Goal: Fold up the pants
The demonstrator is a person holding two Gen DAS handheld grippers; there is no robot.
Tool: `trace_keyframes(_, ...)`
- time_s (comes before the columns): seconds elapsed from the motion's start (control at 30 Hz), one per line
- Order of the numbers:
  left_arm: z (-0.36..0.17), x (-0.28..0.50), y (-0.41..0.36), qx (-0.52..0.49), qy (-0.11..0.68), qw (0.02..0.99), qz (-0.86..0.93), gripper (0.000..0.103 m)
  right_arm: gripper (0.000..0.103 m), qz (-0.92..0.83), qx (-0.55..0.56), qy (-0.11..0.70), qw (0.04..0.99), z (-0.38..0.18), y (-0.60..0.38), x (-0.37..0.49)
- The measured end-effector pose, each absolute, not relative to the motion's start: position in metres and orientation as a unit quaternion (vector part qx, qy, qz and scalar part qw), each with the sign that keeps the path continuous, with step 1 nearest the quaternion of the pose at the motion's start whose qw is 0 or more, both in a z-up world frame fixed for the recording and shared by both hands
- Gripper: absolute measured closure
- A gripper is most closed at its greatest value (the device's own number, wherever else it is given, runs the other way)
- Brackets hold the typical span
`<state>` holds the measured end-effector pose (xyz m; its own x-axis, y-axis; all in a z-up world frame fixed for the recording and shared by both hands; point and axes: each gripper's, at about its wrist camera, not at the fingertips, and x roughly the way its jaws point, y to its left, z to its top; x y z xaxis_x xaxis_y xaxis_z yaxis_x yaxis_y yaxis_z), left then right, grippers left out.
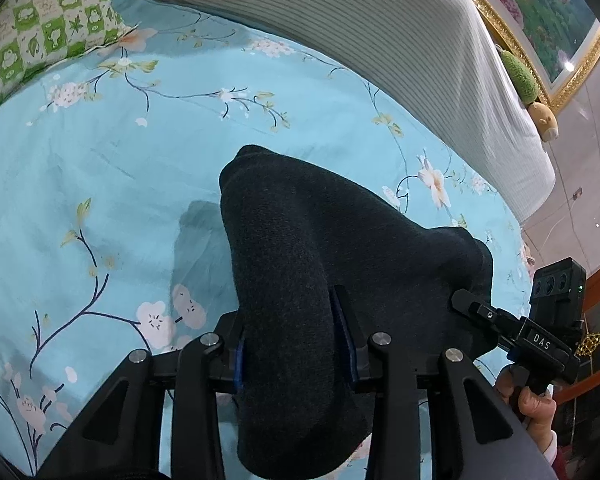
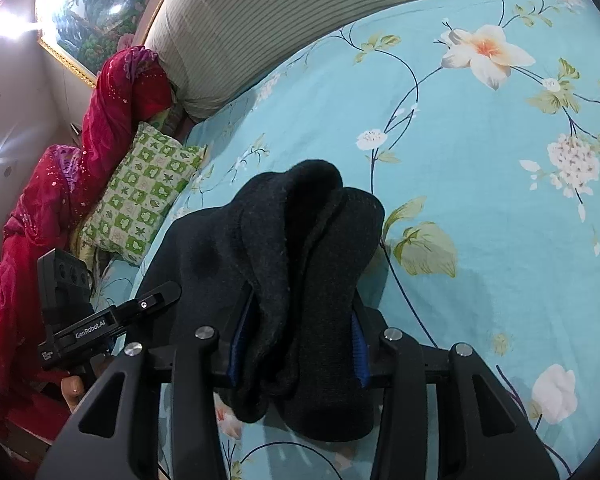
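Between the left gripper (image 1: 296,344) pads, clamped, sits a bunched fold of the dark pants (image 1: 340,248); the right gripper (image 2: 298,346) grips another bunch likewise. The cloth hangs ahead of both, above the floral bedsheet (image 1: 100,184). Folding seems barely underway: laying flat and creasing remain.

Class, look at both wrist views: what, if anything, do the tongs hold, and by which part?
Both tongs, left and right, grip the dark pants, each pinching a bunched thick fold of fabric; which part cannot be told.
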<state>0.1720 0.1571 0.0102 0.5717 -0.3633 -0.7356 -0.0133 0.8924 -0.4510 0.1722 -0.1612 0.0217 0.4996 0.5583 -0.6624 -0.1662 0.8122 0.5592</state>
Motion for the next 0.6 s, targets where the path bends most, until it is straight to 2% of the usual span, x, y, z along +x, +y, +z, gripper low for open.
trace_keyframes(0.23, 0.003, 0.170, 0.160, -0.208, 0.453, 0.862, -0.093, 0.054, 0.051, 0.210, 0.211, 0.453, 0.840, 0.015, -0.161, 0.172)
trace_keyframes(0.3, 0.004, 0.169, 0.160, -0.200, 0.453, 0.864, -0.085, 0.045, 0.050, 0.210, 0.208, 0.453, 0.841, 0.016, -0.160, 0.171)
trace_keyframes(0.6, 0.007, 0.156, 0.163, -0.185, 0.449, 0.872, -0.059, 0.032, 0.044, 0.186, 0.195, 0.448, 0.853, 0.022, -0.159, 0.160)
